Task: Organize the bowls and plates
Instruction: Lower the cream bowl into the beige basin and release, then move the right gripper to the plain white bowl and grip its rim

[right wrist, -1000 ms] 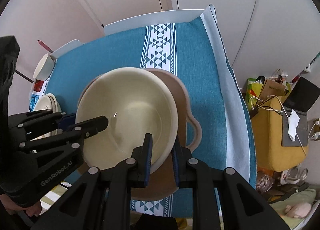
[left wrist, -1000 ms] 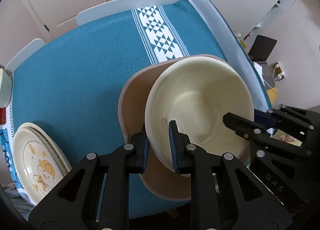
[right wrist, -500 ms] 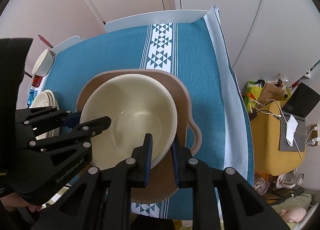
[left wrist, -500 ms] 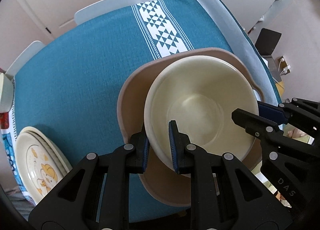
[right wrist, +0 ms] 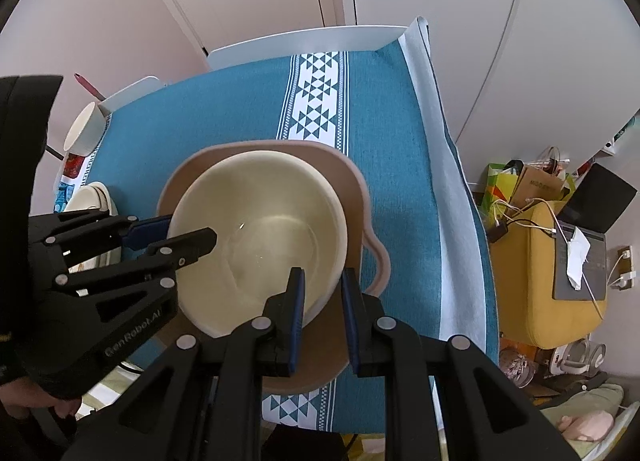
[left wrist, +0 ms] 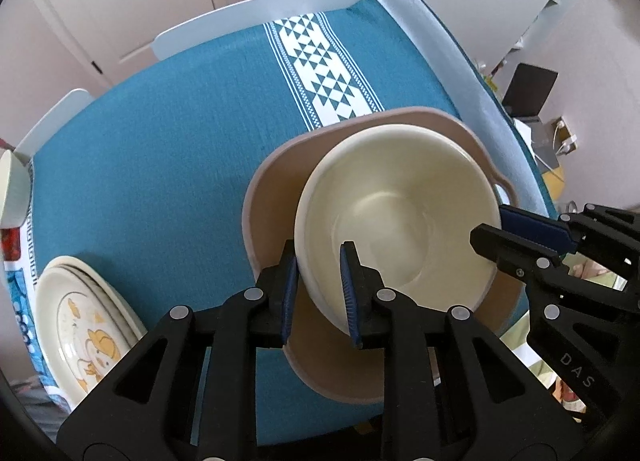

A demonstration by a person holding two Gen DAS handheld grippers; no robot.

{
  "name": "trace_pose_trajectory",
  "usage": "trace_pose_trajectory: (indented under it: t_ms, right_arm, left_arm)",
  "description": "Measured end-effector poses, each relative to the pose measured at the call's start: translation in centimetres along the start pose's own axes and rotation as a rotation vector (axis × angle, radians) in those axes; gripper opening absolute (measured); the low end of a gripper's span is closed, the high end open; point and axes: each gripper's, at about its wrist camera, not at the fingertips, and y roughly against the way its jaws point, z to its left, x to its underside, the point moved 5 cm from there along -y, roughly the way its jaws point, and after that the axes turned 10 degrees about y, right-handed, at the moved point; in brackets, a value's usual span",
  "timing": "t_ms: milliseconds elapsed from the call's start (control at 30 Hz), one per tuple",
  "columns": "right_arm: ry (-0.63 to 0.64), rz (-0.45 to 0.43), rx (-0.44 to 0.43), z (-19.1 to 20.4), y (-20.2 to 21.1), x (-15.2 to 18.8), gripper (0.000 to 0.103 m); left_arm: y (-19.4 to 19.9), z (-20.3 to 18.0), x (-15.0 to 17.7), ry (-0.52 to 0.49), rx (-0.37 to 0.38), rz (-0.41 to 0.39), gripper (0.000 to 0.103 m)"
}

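Our left gripper (left wrist: 319, 293), jaws opening, and our right gripper (right wrist: 323, 307), clamped, straddle opposite rims of the cream bowl (left wrist: 400, 217) nested in the tan bowl (left wrist: 272, 205) directly beneath.

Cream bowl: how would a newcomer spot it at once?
Find the teal tablecloth with its white triangle stripe. At its near end sits a tan basin, and the cream bowl rests inside it. It is the only deep, plain cream dish; the plates at left are flat.
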Motion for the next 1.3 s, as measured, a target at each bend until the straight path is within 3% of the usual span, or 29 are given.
trace_pose_trajectory:
  t_ms: [267, 400, 467, 500, 533, 567, 600, 633, 700, 833, 967, 1067, 1167, 1300]
  right_arm:
    - [-0.023, -0.084, -0.012, -0.4, 3.1, -0.7, 0.017]
    - [0.000, -0.132, -0.041, 0.5, 4.5, -2.0, 0.017]
    - [0.021, -0.176, -0.079, 1.4, 5.3, -3.1, 0.017]
    - [0.047, -0.200, -0.095, 2.0, 5.9, -3.7, 0.017]
    - [0.070, -0.221, -0.097, 2.6, 6.5, -4.3, 0.025]
    - [0.096, -0.247, -0.094, 3.1, 7.1, -5.1, 0.033]
    - [0.114, -0.269, -0.098, 3.6, 7.7, -5.7, 0.058]
    - [0.127, -0.293, -0.109, 4.1, 8.2, -6.3, 0.079]
    - [0.154, -0.329, -0.139, 5.0, 9.0, -7.7, 0.095]
    - [0.233, -0.368, -0.193, 7.4, 9.4, -10.7, 0.102]
    - [0.313, -0.400, -0.289, 11.4, 9.7, -14.2, 0.102]
    - [0.397, -0.359, -0.326, 15.4, 9.2, -17.3, 0.103]
    - [0.476, -0.327, -0.309, 19.5, 8.0, -20.3, 0.103]
    - [0.513, -0.338, -0.366, 24.7, 6.3, -24.5, 0.103]
  left_arm:
    - [3.0, 0.5, -0.1, 0.018, 0.017, -0.060, 0.019]
    - [5.9, 1.9, -0.5, 0.061, 0.025, -0.134, 0.019]
    - [7.8, 3.1, -0.8, 0.092, 0.035, -0.191, 0.026]
    - [8.5, 3.6, -1.0, 0.103, 0.032, -0.212, 0.044]
    - [9.6, 4.3, -1.1, 0.119, 0.020, -0.246, 0.074]
    - [10.7, 5.1, -1.2, 0.137, 0.002, -0.285, 0.087]
    - [12.1, 6.1, -1.2, 0.163, -0.029, -0.342, 0.096]
    - [13.0, 6.9, -1.3, 0.178, -0.045, -0.372, 0.098]
    - [14.6, 9.0, -1.2, 0.219, -0.077, -0.401, 0.098]
    - [17.2, 14.1, -0.2, 0.344, -0.132, -0.452, 0.098]
    - [19.6, 19.6, 0.8, 0.475, -0.178, -0.492, 0.098]
    - [21.0, 24.1, 1.3, 0.565, -0.214, -0.519, 0.098]
    - [21.4, 28.4, 1.5, 0.644, -0.240, -0.521, 0.098]
    - [20.1, 34.8, 0.9, 0.769, -0.234, -0.481, 0.098]
